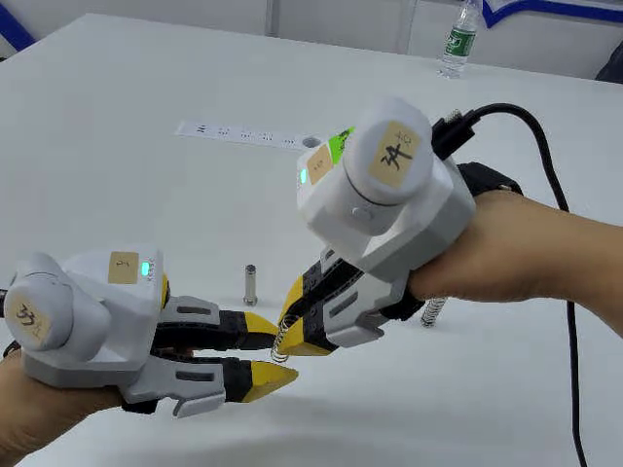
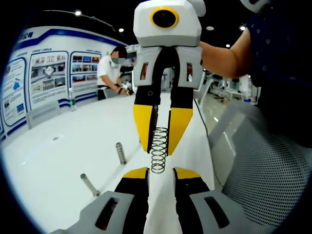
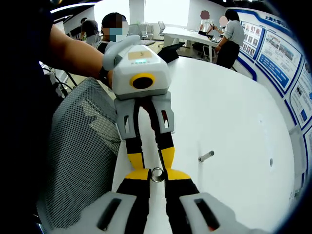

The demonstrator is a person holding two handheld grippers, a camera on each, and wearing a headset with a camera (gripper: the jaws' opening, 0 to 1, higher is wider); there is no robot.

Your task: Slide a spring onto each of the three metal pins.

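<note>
My right gripper (image 1: 292, 333) points down and to the left, shut on a small metal spring (image 1: 282, 343). In the left gripper view this spring (image 2: 158, 148) hangs between the right gripper's (image 2: 158, 145) yellow tips. Its lower end reaches just above my left gripper's (image 2: 161, 172) parted tips. The left gripper (image 1: 274, 352) faces it from the lower left, open and holding nothing. The right gripper view looks at the spring (image 3: 157, 174) end-on between its own tips (image 3: 157, 175), with the left gripper (image 3: 152, 159) right behind. One metal pin (image 1: 250, 284) stands upright behind the tips. Two pins (image 2: 120, 152) (image 2: 89, 185) stand left of the jaws.
Another spring (image 1: 433, 311) lies on the white table (image 1: 146, 195) beside the right hand. A printed paper strip (image 1: 248, 135) and a water bottle (image 1: 459, 39) sit farther back. A black cable (image 1: 557, 195) trails off the right gripper. A mesh chair (image 2: 258, 165) stands by the table edge.
</note>
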